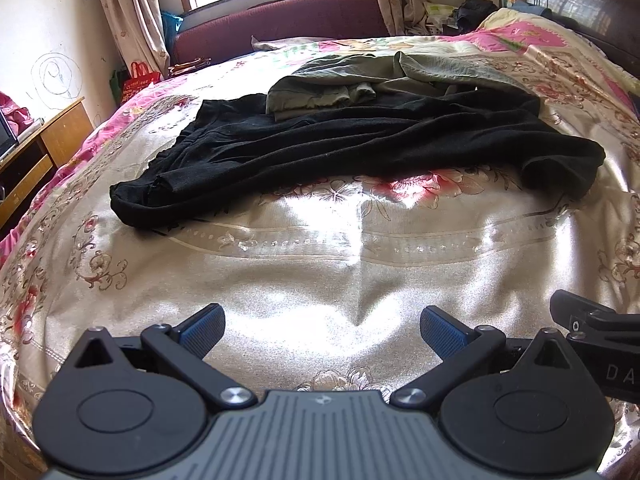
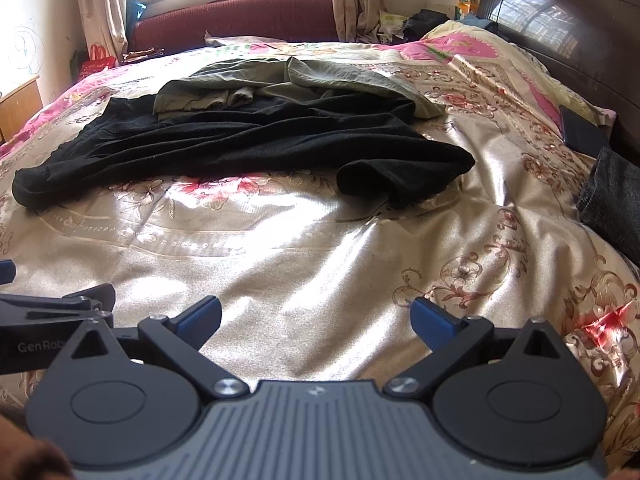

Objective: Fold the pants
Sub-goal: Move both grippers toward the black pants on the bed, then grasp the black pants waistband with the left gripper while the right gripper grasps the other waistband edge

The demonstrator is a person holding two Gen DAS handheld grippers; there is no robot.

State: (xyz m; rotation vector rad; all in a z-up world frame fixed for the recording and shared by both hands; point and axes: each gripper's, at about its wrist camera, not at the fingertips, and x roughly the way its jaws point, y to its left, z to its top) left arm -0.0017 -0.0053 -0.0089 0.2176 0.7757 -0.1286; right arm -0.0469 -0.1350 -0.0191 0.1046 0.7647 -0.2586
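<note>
Lying crumpled across a glossy, floral satin quilt point(image 1: 320, 280), the black pants point(image 1: 340, 148) are a soft, matte knit, spread sideways in long wrinkles with one end bunched at the left and a rolled cuff at the right. A creased olive garment point(image 1: 344, 80) overlaps their far edge. Both tongs hover low over bare quilt, well short of the pants. The left gripper point(image 1: 322, 334) stands wide, its ribbed blue pads point(image 1: 202, 332) holding nothing; the right gripper point(image 2: 316, 324) is likewise spread wide and empty. The pants lie ahead of both, stretching across the whole gap between each pair of fingers. Only the right view shows a dark denim piece point(image 2: 612, 200) and a flat black slab point(image 2: 584, 132) at the quilt's right edge. Only the left view shows a wooden desk point(image 1: 44, 140) by the wall. Each view catches the other gripper's black arm at its edge.
</note>
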